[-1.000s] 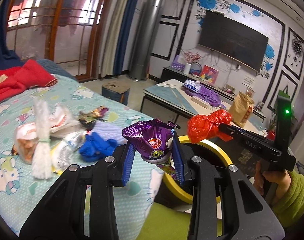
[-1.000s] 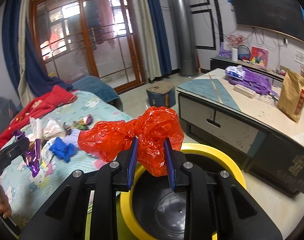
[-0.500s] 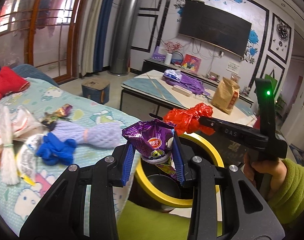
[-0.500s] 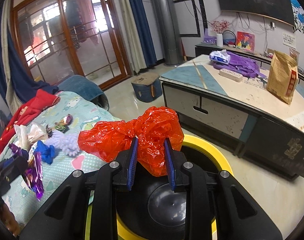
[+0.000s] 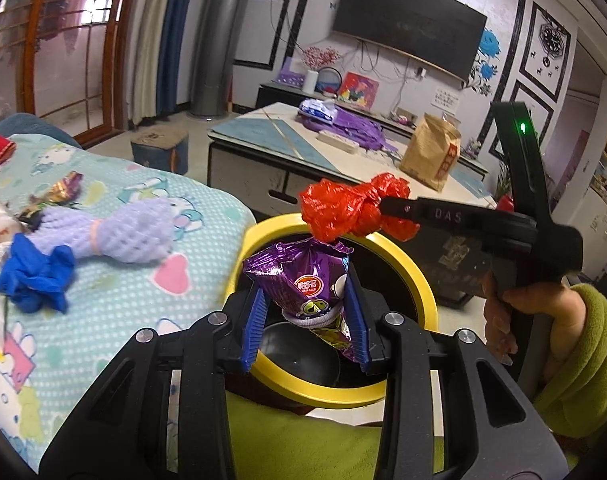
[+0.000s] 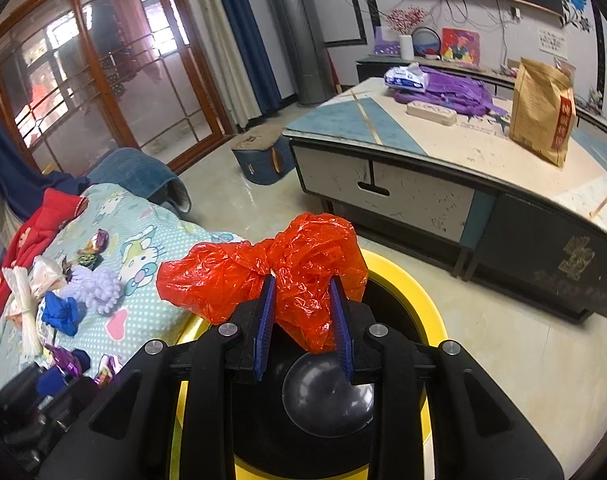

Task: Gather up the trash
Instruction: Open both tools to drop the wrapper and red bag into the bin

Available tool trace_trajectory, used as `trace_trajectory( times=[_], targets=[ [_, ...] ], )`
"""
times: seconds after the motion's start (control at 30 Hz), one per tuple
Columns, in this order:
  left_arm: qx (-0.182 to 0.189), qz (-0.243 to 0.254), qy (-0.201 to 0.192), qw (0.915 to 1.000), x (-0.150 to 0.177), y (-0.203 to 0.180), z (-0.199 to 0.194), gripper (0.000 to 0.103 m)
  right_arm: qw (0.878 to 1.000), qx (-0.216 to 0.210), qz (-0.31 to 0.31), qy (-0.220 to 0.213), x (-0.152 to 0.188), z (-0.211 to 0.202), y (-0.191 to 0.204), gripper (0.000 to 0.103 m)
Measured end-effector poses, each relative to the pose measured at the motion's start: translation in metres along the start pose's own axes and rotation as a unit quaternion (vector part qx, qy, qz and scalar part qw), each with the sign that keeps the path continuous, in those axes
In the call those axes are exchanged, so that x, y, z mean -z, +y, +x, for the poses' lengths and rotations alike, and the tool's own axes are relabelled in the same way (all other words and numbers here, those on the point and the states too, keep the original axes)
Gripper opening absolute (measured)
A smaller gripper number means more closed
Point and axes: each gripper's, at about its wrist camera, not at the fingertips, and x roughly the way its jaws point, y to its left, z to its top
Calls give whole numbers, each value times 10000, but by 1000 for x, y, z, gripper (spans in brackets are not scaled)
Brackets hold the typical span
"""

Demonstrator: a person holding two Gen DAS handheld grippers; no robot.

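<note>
My left gripper point(image 5: 305, 322) is shut on a purple snack wrapper point(image 5: 303, 280), held above the mouth of a black bin with a yellow rim point(image 5: 427, 300). My right gripper point(image 6: 303, 322) is shut on a crumpled red plastic bag point(image 6: 299, 272) over the same bin point(image 6: 435, 320); in the left wrist view that red bag point(image 5: 355, 208) hangs just above the wrapper. More trash lies on the patterned bed: a blue glove point(image 5: 35, 276), a lilac foam net point(image 5: 131, 232), a candy wrapper point(image 5: 59, 194).
A low coffee table point(image 6: 463, 148) with a brown paper bag point(image 6: 541, 112) and purple cloth stands beyond the bin. A small blue stool point(image 6: 261, 156) sits on the floor. A person's hand in a green sleeve point(image 5: 575, 344) holds the right gripper. Red clothing point(image 6: 35, 224) lies on the bed.
Both grippers have swung away from the bed and lowered over the bin, still holding the wrapper and the red bag. The bin's opening now fills more of both views.
</note>
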Motion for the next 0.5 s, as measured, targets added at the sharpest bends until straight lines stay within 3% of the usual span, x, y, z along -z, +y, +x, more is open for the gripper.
trace_trajectory(
  times=[0.27,0.37,0.43,0.47,0.5],
  targets=[
    [126,84,199,9997,0,-5,24,28,9996,-50,250,140,-2,8,-11,31],
    [215,72,285,9993,1,-7,32,29,9993,-67,330,139,-2,8,-15,38],
    [226,38,328,9992,1,-5,35,40,9990,-95,402,153,-3,9,-17,49],
    [228,-16,337,9992,2,-4,36,51,9989,-101,430,157,-3,9,-18,51],
    [228,-45,334,9992,2,-3,37,54,9988,-98,461,148,-2,9,-19,53]
  ],
)
